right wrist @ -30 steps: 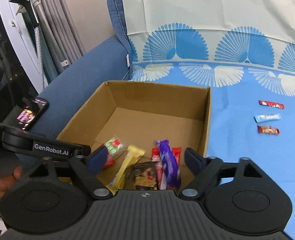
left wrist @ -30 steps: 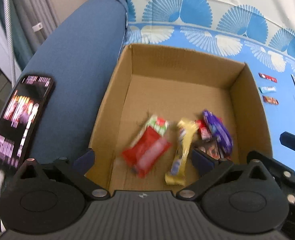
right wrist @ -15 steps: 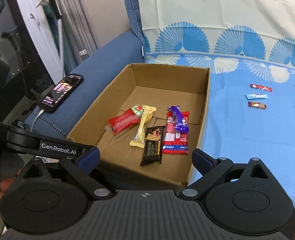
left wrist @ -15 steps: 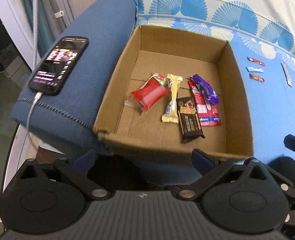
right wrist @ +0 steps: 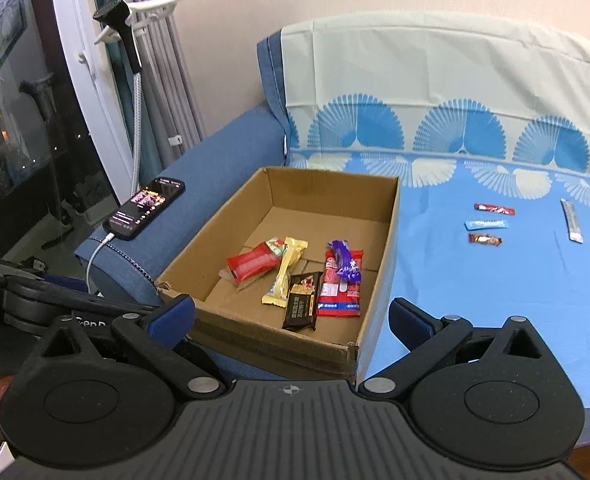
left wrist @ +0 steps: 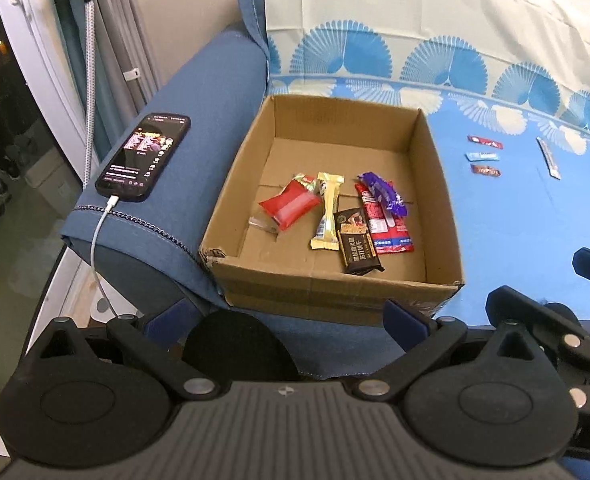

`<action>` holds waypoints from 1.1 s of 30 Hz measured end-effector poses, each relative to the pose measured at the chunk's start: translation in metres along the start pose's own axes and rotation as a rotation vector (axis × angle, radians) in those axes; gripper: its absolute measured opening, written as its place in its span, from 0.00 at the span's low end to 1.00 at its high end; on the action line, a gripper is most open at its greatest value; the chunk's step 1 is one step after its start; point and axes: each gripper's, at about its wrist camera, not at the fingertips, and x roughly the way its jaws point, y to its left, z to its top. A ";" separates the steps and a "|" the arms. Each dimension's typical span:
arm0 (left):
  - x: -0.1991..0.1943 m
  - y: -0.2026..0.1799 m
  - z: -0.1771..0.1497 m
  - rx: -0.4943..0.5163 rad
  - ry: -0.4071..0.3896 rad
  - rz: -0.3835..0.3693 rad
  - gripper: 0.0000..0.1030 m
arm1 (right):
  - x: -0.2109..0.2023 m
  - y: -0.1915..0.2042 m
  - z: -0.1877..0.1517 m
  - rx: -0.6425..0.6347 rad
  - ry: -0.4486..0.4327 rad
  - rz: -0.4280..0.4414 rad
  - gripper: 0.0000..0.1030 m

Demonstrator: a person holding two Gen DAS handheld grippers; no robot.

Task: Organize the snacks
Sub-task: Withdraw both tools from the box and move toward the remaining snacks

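The left gripper [left wrist: 285, 318] sat at the bottom of the left wrist view with its fingers spread wide and nothing between them. The right gripper [right wrist: 291, 316] sat low in the right wrist view, its fingers likewise spread apart and holding nothing.

In the middle of both views stood an open cardboard box [left wrist: 439, 184] on a blue sofa, its near wall just above the fingertips. Inside lay a cluster of snacks toward the near half of the floor. A red packet [left wrist: 289, 205] lay at the left of the cluster, tilted, with a green-and-red wrapper [left wrist: 306, 181] poking out from behind its upper end. Just right of it lay a yellow bar [left wrist: 327, 211], running roughly top to bottom. A dark brown bar [left wrist: 357, 242] lay at the lower right of the yellow one, touching it. A red flat pack [left wrist: 385, 224] lay right of the brown bar, with a purple wrapper [left wrist: 383, 194] resting across its upper part.

Four more snacks lay on the blue sheet [left wrist: 515, 220] at the right, well apart from the box: a red bar [left wrist: 484, 141], a light blue bar [left wrist: 482, 156], a dark red bar [left wrist: 485, 169] and a silver stick [left wrist: 549, 158].

A phone [left wrist: 143, 156] with a lit screen lay on the sofa arm at the left, a white cable [left wrist: 99, 240] plugged into it.
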 end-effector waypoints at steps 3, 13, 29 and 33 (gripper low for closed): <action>-0.007 -0.003 -0.002 0.006 -0.015 -0.002 1.00 | -0.009 0.001 -0.002 0.000 -0.021 -0.004 0.99; -0.016 -0.004 -0.006 0.019 -0.045 -0.001 1.00 | -0.022 0.001 -0.005 0.003 -0.054 -0.011 0.99; -0.009 -0.012 0.000 0.042 -0.026 0.010 1.00 | -0.019 -0.005 -0.006 0.026 -0.046 -0.008 0.99; 0.000 -0.023 0.005 0.067 -0.003 0.013 1.00 | -0.013 -0.015 -0.008 0.057 -0.038 -0.009 0.99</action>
